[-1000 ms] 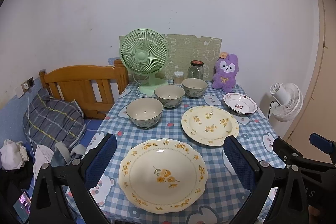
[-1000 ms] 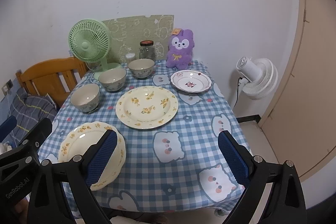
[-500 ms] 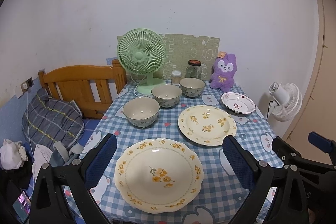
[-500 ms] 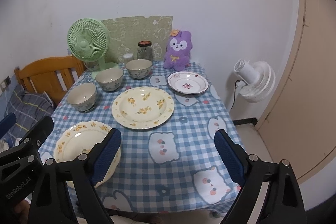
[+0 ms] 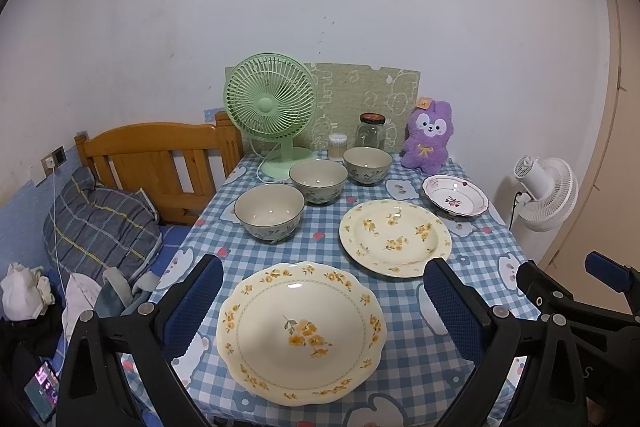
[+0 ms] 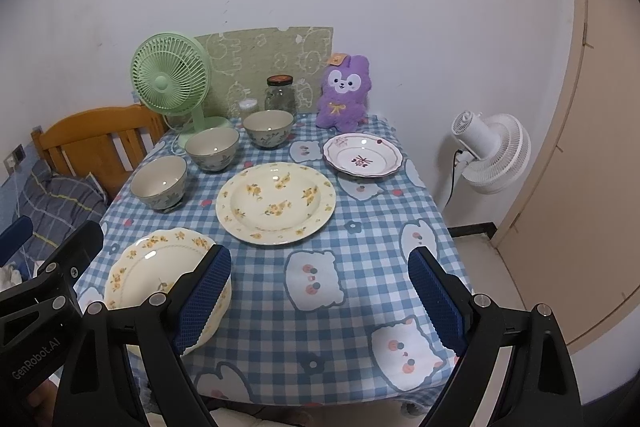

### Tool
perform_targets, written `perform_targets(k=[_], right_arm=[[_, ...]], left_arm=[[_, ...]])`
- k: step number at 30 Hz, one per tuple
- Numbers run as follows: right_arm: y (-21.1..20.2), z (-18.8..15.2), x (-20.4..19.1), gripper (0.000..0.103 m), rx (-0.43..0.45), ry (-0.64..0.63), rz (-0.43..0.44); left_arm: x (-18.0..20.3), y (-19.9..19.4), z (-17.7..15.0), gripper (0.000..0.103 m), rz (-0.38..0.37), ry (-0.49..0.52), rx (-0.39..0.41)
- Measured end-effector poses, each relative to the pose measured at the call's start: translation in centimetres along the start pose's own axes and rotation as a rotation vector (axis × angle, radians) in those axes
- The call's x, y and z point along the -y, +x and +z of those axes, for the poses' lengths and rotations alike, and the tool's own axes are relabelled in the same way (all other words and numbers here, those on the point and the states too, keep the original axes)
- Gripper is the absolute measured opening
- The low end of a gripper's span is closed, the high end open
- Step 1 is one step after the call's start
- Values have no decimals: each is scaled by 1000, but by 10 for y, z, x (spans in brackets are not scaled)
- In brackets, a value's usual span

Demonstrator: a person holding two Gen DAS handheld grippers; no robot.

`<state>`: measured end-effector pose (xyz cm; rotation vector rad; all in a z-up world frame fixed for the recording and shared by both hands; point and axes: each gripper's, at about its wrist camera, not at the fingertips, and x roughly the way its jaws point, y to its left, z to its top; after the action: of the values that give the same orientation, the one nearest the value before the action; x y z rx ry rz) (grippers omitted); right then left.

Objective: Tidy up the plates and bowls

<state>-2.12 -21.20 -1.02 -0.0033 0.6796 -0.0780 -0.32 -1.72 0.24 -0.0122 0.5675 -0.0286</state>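
Observation:
On the blue checked tablecloth lie a scalloped cream plate with yellow flowers at the front, a round cream plate behind it, and a small white plate with a red motif at the back right. Three grey-green bowls stand in a diagonal row on the left. My left gripper is open, held above the scalloped plate. My right gripper is open, over the front of the cloth, right of the scalloped plate.
A green fan, a glass jar, a small pot and a purple plush toy stand along the back. A wooden bed frame with bedding is left. A white fan is right of the table.
Both grippers have drifted slightly; the scene shifts a little in each view. Nothing on the table has moved.

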Motion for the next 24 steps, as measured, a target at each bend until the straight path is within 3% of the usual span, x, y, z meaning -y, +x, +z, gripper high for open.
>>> perform_targets(k=[24], right_arm=[[8,9,-3,93,-41,10,29]], left_arm=[[-6,9,9,101,6,-12,-31]])
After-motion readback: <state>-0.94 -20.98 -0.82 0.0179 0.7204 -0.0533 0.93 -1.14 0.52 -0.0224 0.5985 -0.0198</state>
